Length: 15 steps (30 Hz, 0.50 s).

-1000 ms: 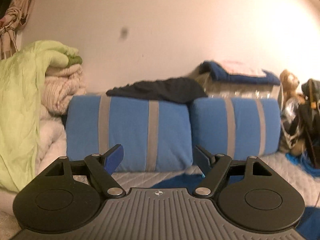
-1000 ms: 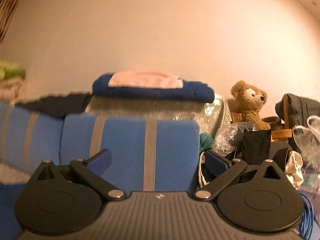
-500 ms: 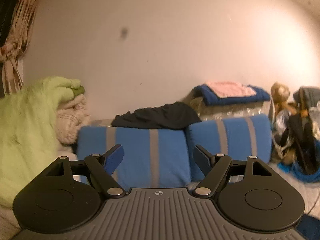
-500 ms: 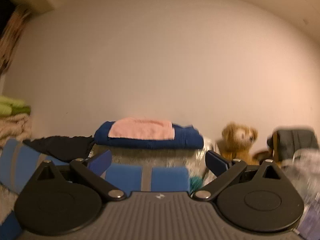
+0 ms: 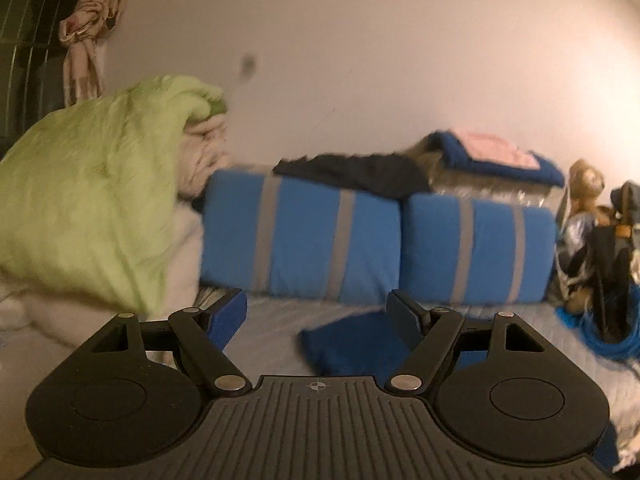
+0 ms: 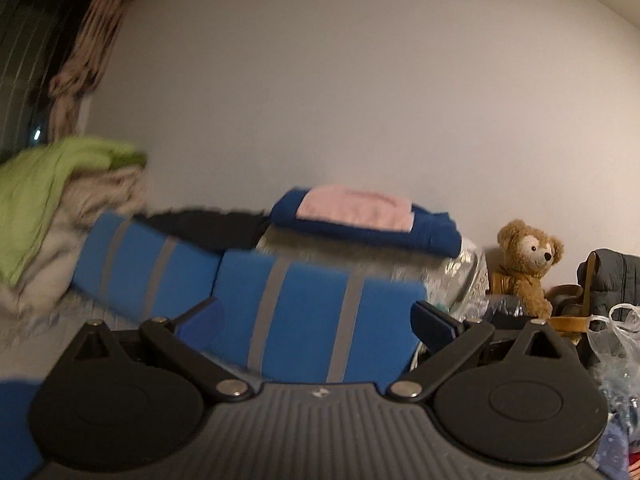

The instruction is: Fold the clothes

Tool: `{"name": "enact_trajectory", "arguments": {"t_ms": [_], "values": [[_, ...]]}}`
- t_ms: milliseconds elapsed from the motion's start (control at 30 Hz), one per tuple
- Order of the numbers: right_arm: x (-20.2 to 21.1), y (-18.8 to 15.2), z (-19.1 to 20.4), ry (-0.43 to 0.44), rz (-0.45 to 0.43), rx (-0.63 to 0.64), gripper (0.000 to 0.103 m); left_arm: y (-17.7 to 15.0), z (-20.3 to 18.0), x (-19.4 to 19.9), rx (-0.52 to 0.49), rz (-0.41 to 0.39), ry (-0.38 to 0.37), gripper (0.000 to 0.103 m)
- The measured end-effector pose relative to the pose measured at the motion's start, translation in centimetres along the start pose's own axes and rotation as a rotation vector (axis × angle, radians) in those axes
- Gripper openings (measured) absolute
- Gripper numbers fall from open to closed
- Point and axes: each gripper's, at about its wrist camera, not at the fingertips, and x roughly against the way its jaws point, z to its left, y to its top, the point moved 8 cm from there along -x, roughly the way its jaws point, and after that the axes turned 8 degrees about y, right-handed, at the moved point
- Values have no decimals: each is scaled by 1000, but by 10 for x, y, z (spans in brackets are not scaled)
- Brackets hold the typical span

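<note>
Both grippers hovered empty over the bed.
The left gripper (image 5: 316,312) and right gripper (image 6: 316,320) gaped wide; a blue cloth (image 5: 344,344), seemingly flat, lay on the bed (image 5: 272,320).

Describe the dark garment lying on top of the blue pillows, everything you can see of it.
The dark garment looks black or very dark navy, a soft matte fabric, unfolded and draped loosely, its edges uneven. It lies flat along the top of the left blue striped pillow, one end hanging a little over the seam toward the right blue striped pillow. Its right end reaches the folded blue blanket stack; contact there cannot be told. Motion blur hides seams, sleeves or any print. Neither gripper touches it.
</note>
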Motion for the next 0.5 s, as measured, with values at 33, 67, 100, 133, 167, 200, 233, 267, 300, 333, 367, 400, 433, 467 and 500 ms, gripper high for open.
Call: {"name": "enact_trajectory", "arguments": {"t_ms": [33,67,100,133,167,200,233,267,300,333,367,400,433,467,500], "values": [[5,-6,1,3,16,15,103,-4,2,4,-6,19,0,77],[11,-11,0,7,32,19,103,-9,4,9,-11,37,-1,77],[17,-15,-3,12,45,2,103,-15,5,9,-15,57,-4,77],[22,-18,-6,17,55,-23,103,-23,5,6,-17,78,-8,77],[25,-23,-11,28,67,-61,103,-30,6,3,-19,99,-13,77],[26,-28,-16,42,81,-108,103,-38,7,0,-21,120,-18,77],[26,-33,-20,57,91,-149,103,-46,7,-4,-22,139,-22,77],[23,-41,-23,73,104,-184,103,-58,7,-11,-20,163,-25,77],[18,-52,-23,79,120,-206,103,-70,6,-21,-15,188,-38,77],[12,-63,-23,78,138,-219,103,-85,4,-31,-4,212,-64,77],[5,-76,-21,79,159,-227,103,-100,3,-39,14,233,-95,77],[-3,-92,-17,81,182,-233,103,-114,1,-49,37,252,-129,77],[-11,-107,-13,88,204,-238,103,-128,-1,-59,63,274,-166,77],[-19,-123,-6,103,223,-242,103,-143,-3,-70,91,297,-202,77],[-27,-138,2,120,242,-244,103,-157,-4,-79,117,323,-231,77]]}}
